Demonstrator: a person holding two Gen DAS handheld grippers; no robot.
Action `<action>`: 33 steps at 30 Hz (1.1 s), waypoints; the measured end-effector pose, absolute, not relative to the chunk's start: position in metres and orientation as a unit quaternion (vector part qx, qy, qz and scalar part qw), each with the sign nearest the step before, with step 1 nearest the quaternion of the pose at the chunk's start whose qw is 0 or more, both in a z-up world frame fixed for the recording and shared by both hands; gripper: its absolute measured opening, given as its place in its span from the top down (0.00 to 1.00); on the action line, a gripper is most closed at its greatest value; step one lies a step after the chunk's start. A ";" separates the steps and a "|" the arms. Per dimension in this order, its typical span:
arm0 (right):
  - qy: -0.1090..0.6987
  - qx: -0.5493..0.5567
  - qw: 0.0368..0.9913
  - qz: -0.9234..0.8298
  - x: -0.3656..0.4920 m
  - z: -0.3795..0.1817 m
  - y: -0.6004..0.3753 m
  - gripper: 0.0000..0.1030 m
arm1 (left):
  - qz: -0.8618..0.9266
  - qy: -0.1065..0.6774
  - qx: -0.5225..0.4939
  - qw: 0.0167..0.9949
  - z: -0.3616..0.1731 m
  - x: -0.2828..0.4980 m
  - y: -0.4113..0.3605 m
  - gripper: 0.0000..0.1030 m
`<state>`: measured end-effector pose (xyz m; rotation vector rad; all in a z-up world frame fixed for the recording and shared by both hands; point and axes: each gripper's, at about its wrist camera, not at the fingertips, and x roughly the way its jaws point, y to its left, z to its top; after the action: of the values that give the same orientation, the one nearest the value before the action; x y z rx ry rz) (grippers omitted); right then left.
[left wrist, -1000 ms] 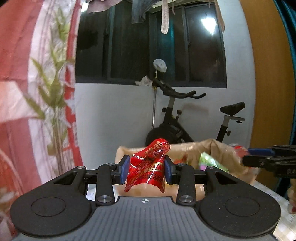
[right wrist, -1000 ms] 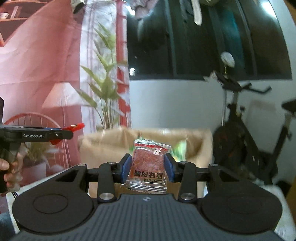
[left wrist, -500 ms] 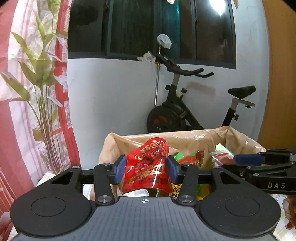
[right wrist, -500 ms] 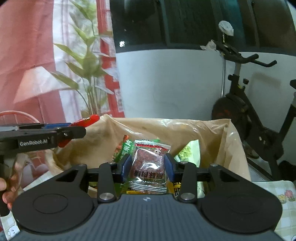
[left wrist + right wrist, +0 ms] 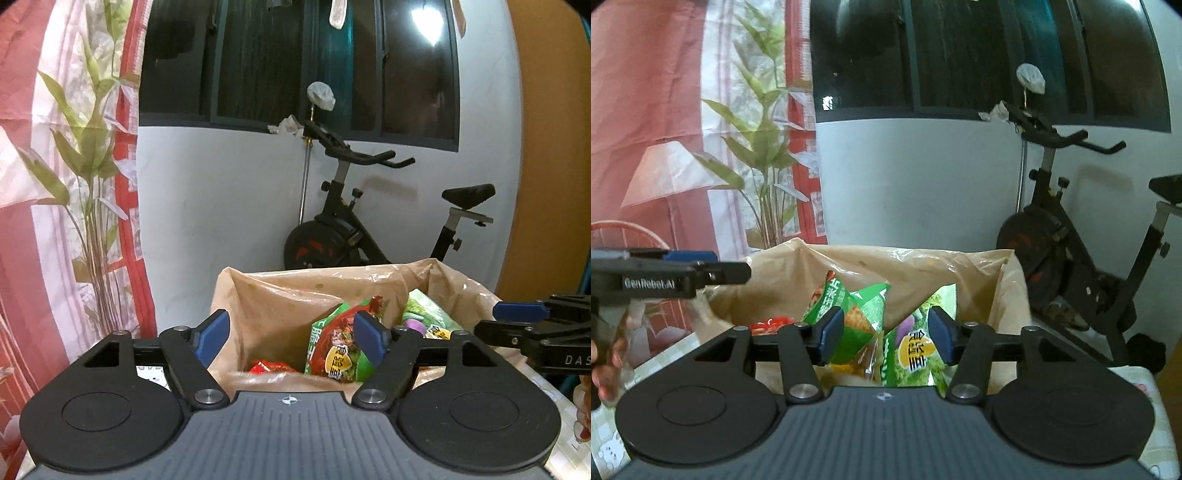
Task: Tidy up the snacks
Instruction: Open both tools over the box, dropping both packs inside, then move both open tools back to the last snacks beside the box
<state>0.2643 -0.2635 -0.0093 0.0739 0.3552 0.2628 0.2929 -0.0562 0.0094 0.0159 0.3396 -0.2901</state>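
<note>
Above the bag (image 5: 280,295), both grippers' fingers (image 5: 212,334) opening, empty

Lower half of the red packet (image 5: 271,367) hidden behind the near rim of the brown bag (image 5: 280,291); green packet (image 5: 334,347) partly covered by a blue pad; bag's floor unseen; exercise bike (image 5: 1082,236) cut by the right edge; hand (image 5: 605,365) clipped at the left edge; packet print too small to read.
</note>
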 end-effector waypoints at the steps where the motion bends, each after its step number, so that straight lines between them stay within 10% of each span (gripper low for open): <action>1: 0.173 0.035 0.976 0.131 0.258 -0.009 -0.264 0.47 | -0.144 0.168 0.008 0.975 0.009 0.288 -0.054 0.26; 33: 0.211 0.055 0.969 0.114 0.176 -0.109 -0.259 0.47 | -0.139 0.272 -0.033 0.952 -0.085 0.235 -0.038 0.26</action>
<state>0.1758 -0.2592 -0.1085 0.1101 0.4260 0.2298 0.2353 -0.0384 -0.0849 -0.0681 0.5539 -0.2819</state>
